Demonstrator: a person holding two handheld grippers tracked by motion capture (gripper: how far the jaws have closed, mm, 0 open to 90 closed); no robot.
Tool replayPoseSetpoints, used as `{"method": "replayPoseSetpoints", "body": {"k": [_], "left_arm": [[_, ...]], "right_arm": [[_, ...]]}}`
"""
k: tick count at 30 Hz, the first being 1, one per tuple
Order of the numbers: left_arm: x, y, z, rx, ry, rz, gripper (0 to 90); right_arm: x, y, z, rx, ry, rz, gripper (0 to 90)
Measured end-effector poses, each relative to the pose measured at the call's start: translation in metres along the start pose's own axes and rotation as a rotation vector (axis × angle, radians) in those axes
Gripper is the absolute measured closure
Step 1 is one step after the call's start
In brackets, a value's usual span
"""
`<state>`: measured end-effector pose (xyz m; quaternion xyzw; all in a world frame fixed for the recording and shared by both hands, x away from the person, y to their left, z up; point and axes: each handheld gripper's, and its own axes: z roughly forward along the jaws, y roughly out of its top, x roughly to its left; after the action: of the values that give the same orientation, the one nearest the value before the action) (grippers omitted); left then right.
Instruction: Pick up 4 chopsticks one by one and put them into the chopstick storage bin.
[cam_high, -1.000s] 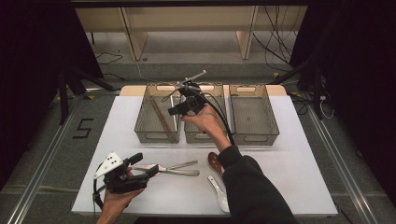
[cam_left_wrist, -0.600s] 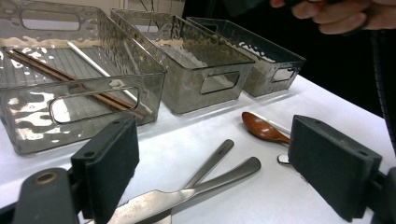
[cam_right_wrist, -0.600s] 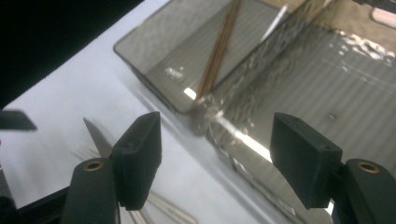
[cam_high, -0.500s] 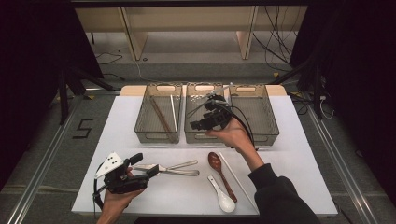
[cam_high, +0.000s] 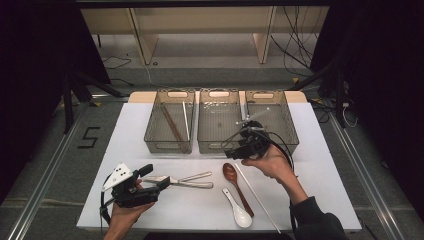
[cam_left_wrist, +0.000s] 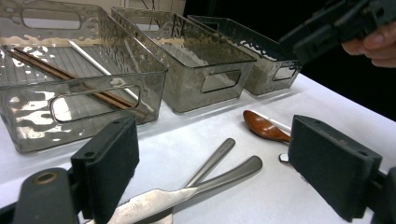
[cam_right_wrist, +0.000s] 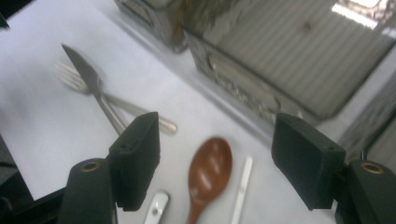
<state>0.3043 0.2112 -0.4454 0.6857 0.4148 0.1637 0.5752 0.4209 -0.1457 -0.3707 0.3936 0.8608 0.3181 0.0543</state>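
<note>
Right tongs (cam_high: 234, 151), spread wide and empty, should drop squarely over the brown spoon (cam_high: 230, 173) just below; left tongs (cam_high: 155, 176) gape idle, nothing clamped

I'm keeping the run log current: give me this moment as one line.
left gripper: open over knife | right gripper: open, empty, above brown spoon | chopsticks: in left bin

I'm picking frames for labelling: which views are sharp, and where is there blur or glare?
High view: evenly lit table, dark surroundings. Left gripper view: sharp, wavy reflections on the clear bins. Right gripper view: motion-blurred, fork and bins smeared, brown spoon soft with glare spots.
</note>
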Motion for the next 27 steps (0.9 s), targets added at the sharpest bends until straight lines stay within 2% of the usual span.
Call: {"method": "replayPoseSetpoints", "body": {"k": [11, 17, 27], "left_arm": [[0.0, 0.0, 0.0, 0.003, 0.002, -0.002, 15.9], [0.0, 0.0, 0.0, 0.004, 0.001, 0.0, 15.9], [-0.001, 0.0, 0.0, 0.002, -0.001, 0.003, 15.9]], "right_arm": [[-0.009, -0.043, 0.005, 0.106, -0.049, 0.028, 33.4], [-0.005, -0.061, 0.013, 0.19, -0.077, 0.016, 35.9], [0.003, -0.081, 0.02, 0.299, -0.101, 0.006, 47.0]]}}
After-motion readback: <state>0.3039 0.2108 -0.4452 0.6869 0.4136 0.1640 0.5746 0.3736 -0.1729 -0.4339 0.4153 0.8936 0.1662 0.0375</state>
